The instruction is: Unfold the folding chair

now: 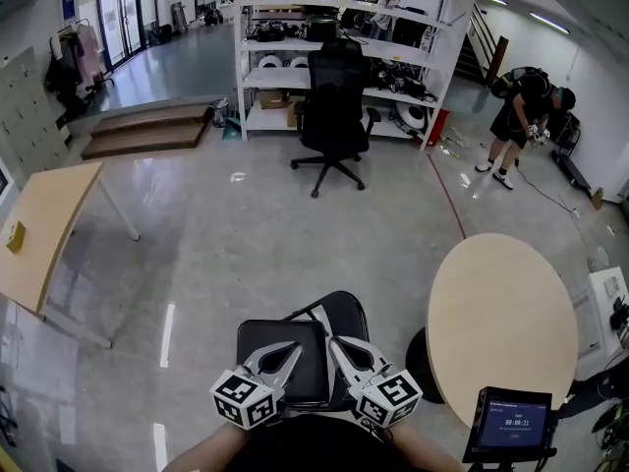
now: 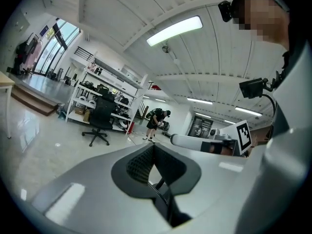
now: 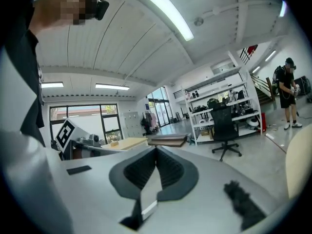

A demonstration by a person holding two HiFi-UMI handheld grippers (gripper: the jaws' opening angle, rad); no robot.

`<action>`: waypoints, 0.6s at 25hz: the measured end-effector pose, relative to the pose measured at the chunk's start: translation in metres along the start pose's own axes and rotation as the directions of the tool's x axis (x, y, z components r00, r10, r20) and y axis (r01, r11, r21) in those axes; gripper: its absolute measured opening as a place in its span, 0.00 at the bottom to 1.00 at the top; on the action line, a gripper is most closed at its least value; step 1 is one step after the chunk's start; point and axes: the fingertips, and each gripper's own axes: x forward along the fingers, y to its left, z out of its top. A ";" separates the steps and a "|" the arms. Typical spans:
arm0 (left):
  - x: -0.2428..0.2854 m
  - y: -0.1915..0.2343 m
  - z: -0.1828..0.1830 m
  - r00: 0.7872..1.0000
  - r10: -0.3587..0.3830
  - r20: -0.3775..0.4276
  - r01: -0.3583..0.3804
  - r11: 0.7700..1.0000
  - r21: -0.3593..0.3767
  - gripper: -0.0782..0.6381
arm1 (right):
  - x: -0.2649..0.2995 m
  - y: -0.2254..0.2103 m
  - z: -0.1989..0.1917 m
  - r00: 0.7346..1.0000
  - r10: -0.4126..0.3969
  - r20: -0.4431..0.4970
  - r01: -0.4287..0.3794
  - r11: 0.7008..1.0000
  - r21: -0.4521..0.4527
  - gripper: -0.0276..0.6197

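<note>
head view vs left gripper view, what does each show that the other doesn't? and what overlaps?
Head view only: the folding chair nearest the wearer, the round table and the wooden table.

Left gripper view only: the ceiling light, the head camera, and a close look at the left tongs, with the jaws together and nothing between them.

Both: the office chair, the shelves, the bent-over person and the right tongs.
</note>
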 end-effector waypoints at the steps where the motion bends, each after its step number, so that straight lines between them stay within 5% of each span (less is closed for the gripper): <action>1: 0.001 0.000 -0.001 1.000 0.000 -0.002 0.000 1.000 -0.002 0.12 | -0.001 0.000 -0.002 1.000 -0.001 -0.005 0.001 1.000 0.001 0.05; 15: 0.015 -0.003 -0.019 0.998 -0.036 -0.043 0.034 0.999 -0.039 0.12 | -0.009 -0.010 -0.020 0.998 -0.046 -0.044 0.047 0.999 0.021 0.05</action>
